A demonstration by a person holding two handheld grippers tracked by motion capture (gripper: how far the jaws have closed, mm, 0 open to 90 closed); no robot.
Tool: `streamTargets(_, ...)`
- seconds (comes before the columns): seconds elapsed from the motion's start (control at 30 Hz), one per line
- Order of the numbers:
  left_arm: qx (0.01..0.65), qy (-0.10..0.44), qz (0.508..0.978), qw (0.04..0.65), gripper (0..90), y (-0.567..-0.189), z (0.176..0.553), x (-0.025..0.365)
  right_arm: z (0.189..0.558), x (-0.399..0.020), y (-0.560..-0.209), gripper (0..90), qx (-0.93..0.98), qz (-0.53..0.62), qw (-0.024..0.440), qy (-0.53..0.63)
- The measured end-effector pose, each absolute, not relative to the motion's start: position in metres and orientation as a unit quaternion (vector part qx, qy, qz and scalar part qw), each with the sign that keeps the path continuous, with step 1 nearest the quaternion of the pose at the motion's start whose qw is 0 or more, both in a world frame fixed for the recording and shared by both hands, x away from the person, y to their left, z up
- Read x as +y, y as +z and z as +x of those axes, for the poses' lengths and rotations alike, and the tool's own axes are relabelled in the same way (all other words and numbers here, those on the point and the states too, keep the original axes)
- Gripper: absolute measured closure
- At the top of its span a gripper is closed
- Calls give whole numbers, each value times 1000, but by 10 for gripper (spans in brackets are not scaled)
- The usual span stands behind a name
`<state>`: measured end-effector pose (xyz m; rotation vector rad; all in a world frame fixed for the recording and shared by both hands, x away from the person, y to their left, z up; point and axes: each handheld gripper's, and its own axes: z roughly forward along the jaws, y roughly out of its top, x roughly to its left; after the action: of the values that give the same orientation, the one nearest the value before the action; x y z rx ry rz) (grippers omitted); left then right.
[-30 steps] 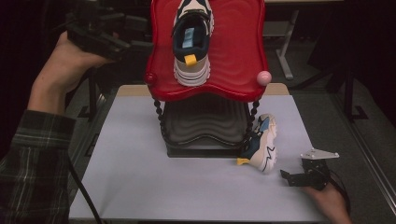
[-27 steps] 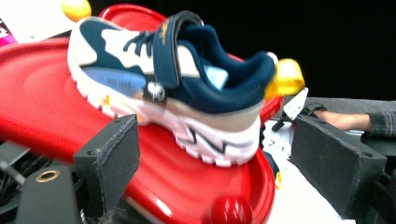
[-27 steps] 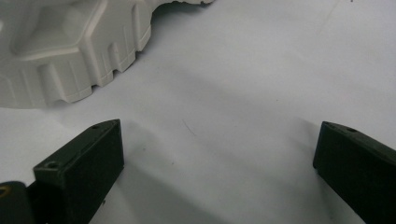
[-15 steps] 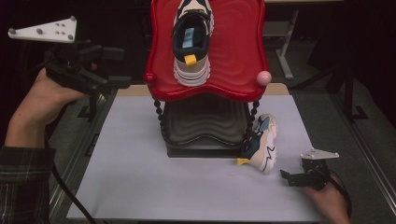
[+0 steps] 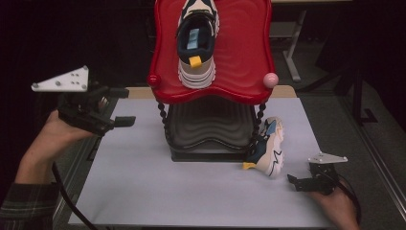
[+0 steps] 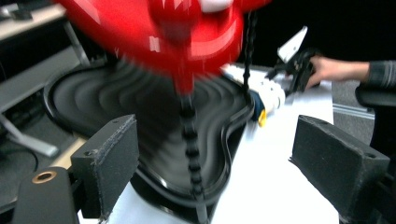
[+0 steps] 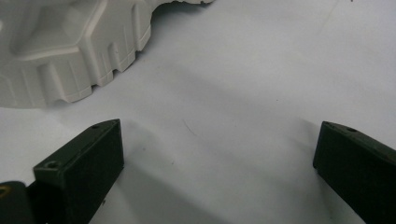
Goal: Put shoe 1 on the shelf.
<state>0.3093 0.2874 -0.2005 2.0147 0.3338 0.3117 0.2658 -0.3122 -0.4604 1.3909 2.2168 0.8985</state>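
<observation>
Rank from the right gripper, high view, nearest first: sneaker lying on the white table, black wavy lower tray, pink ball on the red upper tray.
From the right gripper:
1. White-and-blue sneaker, just left, on its side.
2. Black wavy lower tray, behind-left, mid-table.
3. Pink ball, at the red tray's right corner.

Room: dark, unlit surround. Worktop (image 5: 143, 191): pale grey sheet over a wooden top. Behind: light table with white metal leg (image 5: 290, 57). Floor (image 5: 335, 103): grey carpet.

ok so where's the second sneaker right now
In the high view the second sneaker lies on its side on the white table, against the black lower tray's right corner, just left of the right claw.
</observation>
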Motion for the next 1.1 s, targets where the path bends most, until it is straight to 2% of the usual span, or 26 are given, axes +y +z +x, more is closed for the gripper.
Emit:
streamTargets(0.27, 168, 117, 843, 497, 140, -257, 304, 292, 266, -312, -460, 13, 787, 494, 186, 319)
streamTargets(0.63, 203, 127, 856, 458, 142, -332, 289, 291, 266, -312, -460, 12, 788, 494, 185, 318)
streamTargets(1.1, 242, 118, 866, 422, 140, -404, 277, 290, 266, -312, -460, 13, 788, 493, 185, 318)
